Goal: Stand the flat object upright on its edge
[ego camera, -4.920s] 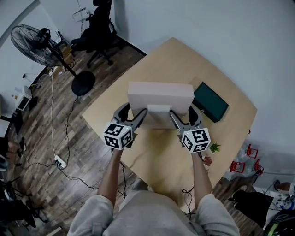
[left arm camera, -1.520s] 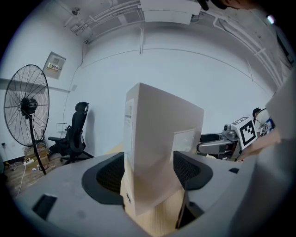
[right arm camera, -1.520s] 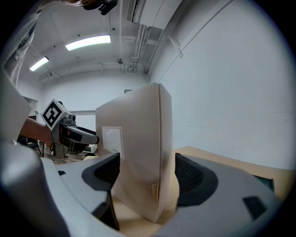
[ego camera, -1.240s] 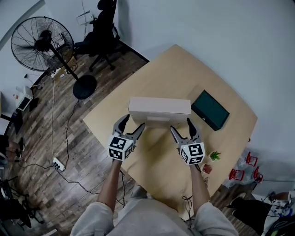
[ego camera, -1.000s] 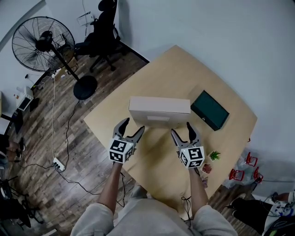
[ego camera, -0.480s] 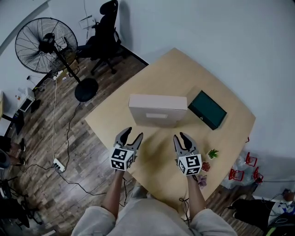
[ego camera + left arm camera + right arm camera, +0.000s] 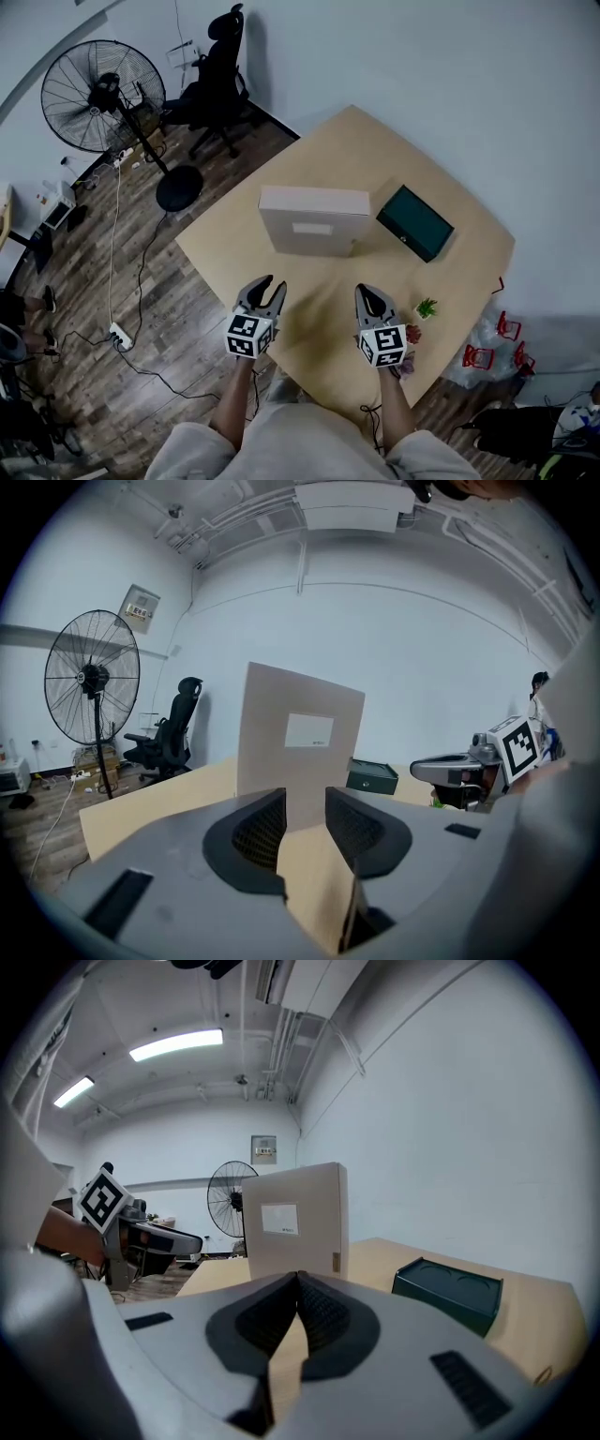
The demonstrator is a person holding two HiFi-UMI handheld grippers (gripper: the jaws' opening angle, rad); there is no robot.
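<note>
The flat beige box (image 7: 314, 220) stands upright on its long edge on the wooden table (image 7: 375, 155), its white label facing me. It also rises ahead in the left gripper view (image 7: 300, 747) and the right gripper view (image 7: 292, 1218). Both grippers hang near the table's front edge, well short of the box and not touching it. My left gripper (image 7: 266, 286) (image 7: 306, 803) is open by a narrow gap; its jaws have just been closing with nothing between them. My right gripper (image 7: 367, 292) (image 7: 298, 1279) is shut, its tips meeting on nothing.
A dark green case (image 7: 414, 221) lies flat to the right of the box. A tiny potted plant (image 7: 427, 307) sits near the table's right edge, beside my right gripper. On the floor to the left stand a pedestal fan (image 7: 103, 97) and an office chair (image 7: 211, 80).
Both grippers let go of the box and drew back toward the near table edge. The left jaws narrowed and the right jaws closed. The box stays standing on its edge.
</note>
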